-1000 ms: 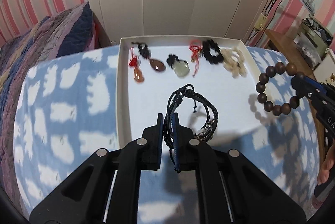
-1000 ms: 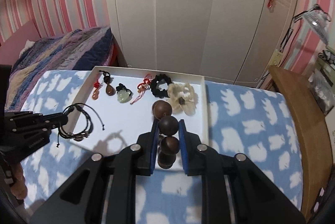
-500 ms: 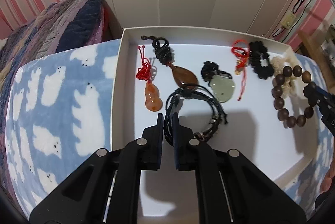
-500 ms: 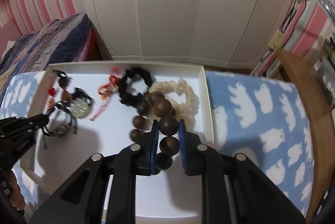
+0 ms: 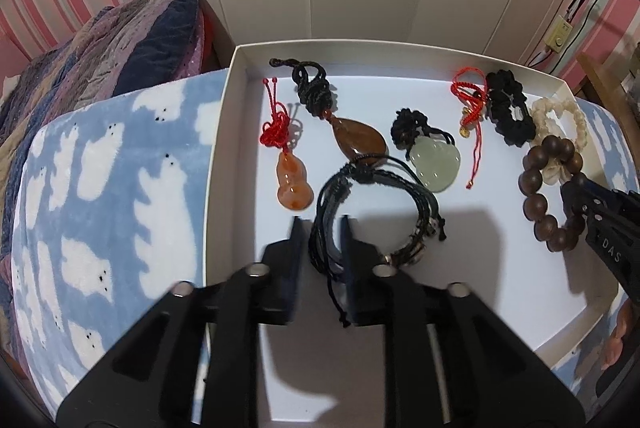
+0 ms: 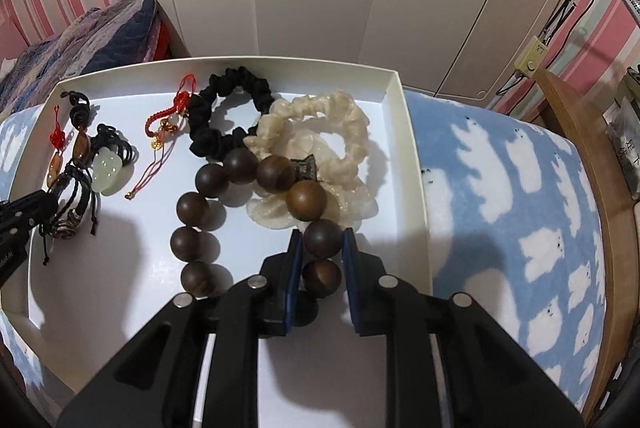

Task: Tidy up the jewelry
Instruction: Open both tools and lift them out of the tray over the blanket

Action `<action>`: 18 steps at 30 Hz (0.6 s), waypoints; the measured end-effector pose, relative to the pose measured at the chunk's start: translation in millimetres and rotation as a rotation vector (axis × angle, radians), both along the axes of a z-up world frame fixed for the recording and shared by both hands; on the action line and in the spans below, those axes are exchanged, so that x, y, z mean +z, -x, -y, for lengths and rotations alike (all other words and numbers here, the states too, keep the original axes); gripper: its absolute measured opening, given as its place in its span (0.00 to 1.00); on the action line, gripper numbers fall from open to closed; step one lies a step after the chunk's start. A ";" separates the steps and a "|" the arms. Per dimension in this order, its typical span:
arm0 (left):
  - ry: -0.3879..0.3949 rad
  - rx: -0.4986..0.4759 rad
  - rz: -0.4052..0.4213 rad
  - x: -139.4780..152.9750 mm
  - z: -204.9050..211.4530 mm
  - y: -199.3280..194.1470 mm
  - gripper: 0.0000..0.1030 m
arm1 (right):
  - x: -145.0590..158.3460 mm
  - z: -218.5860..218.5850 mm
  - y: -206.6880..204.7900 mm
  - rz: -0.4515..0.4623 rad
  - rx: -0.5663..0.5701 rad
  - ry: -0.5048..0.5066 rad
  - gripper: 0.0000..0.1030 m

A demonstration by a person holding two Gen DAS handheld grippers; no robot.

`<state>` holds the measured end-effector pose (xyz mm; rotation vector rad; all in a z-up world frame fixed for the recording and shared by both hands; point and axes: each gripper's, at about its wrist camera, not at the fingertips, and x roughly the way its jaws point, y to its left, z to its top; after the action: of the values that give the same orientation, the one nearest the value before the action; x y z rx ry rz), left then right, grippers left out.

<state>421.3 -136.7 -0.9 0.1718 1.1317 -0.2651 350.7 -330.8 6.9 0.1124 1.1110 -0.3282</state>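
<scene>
A white tray (image 5: 224, 132) lies on a blue cloud-print blanket. My left gripper (image 5: 320, 228) has its jaws slightly parted around a black cord bracelet (image 5: 380, 204), which hangs low over the tray's left half; the gripper also shows in the right wrist view (image 6: 36, 204). My right gripper (image 6: 320, 240) is shut on a dark wooden bead bracelet (image 6: 236, 184), low over the tray's right half; the bead bracelet also shows in the left wrist view (image 5: 548, 188).
In the tray lie an orange gourd pendant (image 5: 292, 180), a brown pendant (image 5: 360, 140), a pale green pendant (image 5: 434, 164), a red cord charm (image 5: 470, 108), a black scrunchie (image 6: 228, 116) and a cream scrunchie (image 6: 328, 148). A quilt (image 5: 100, 44) lies at the left. A wooden desk (image 6: 592, 164) stands at the right.
Both grippers moved forward and down over the tray with their bracelets. The left jaws have parted a little around the cord bracelet. The bead bracelet now hangs over the cream scrunchie.
</scene>
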 end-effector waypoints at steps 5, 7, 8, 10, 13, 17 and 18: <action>-0.002 0.000 0.053 14.7 -2.3 20.5 0.59 | 15.8 5.0 9.5 0.055 -0.014 -0.034 0.49; 0.009 -0.004 0.062 24.8 -4.5 28.7 0.60 | 28.9 6.5 15.7 0.090 -0.004 -0.076 0.49; 0.017 -0.008 0.067 31.6 -6.1 32.4 0.64 | 35.9 7.6 19.6 0.110 -0.003 -0.099 0.49; 0.027 -0.010 0.108 49.9 -10.4 47.5 0.79 | 53.7 8.9 32.4 0.155 -0.003 -0.135 0.52; 0.027 -0.015 0.226 83.7 -19.3 80.4 0.97 | 86.5 3.0 66.9 0.240 0.000 -0.129 0.86; 0.042 -0.023 0.282 112.1 -34.3 117.5 0.97 | 112.8 -15.3 110.4 0.288 0.026 -0.041 0.86; 0.048 -0.023 0.276 114.2 -38.0 124.6 0.97 | 117.3 -16.0 119.6 0.291 0.032 -0.028 0.86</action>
<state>296.7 -98.7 113.3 0.1729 0.8498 -0.2796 231.2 -314.8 124.2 0.1616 0.8287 -0.2585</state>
